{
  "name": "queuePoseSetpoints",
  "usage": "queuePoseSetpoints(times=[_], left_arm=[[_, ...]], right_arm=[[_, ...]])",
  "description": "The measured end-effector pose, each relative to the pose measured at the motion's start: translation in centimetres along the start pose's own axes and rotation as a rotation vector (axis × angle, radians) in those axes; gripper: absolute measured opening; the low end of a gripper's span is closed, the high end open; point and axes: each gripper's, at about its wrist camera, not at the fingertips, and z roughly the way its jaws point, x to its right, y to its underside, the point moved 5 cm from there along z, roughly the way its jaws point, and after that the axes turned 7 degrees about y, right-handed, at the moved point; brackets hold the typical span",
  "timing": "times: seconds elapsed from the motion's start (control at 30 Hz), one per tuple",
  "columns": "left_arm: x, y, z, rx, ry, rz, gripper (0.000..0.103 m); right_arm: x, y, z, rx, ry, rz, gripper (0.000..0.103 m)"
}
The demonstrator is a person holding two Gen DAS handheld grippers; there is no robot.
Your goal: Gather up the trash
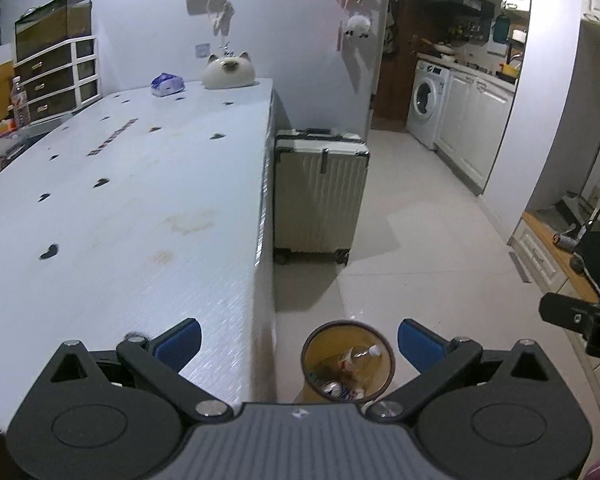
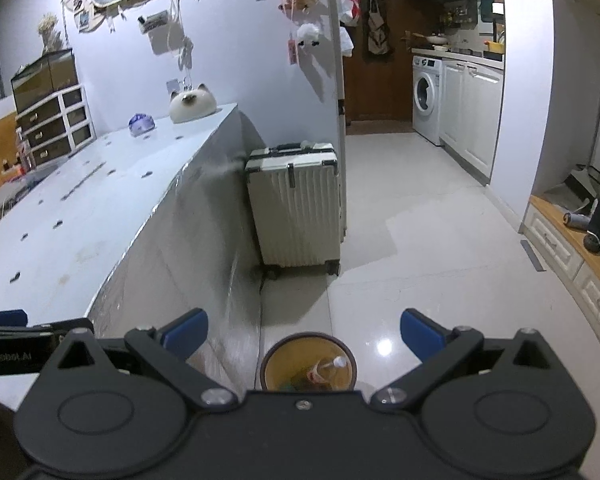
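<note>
A round brown-rimmed trash bin (image 1: 347, 360) stands on the floor beside the table's near corner; it also shows in the right wrist view (image 2: 308, 364). Inside lie a clear plastic bottle (image 1: 360, 356) and crushed cans (image 1: 334, 390). My left gripper (image 1: 298, 344) is open and empty, held above the bin and the table edge. My right gripper (image 2: 304, 334) is open and empty, also above the bin. The right gripper's body (image 1: 580, 320) shows at the right edge of the left wrist view.
A long white table (image 1: 120, 200) fills the left, with a cat-shaped ornament (image 1: 228, 72) and a tissue pack (image 1: 167, 84) at its far end. A cream suitcase (image 1: 318, 196) stands against the table's end. Beyond lie tiled floor (image 1: 420, 240), a washing machine (image 1: 426, 102) and cabinets.
</note>
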Motion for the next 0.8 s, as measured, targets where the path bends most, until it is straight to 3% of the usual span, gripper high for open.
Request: queuePoseSetpoints(times=[0.4, 0.8], left_arm=[[-1.5, 2.1, -0.2, -0.067, -0.035, -0.023, 0.103], [-0.8, 2.3, -0.1, -0.087, -0.032, -0.010, 0.103]], right_arm=[[-1.4, 2.8, 0.3, -0.106, 0.020, -0.045, 0.103], [-1.8, 3.8, 0.6, -0.149, 0.037, -0.045, 0.103]])
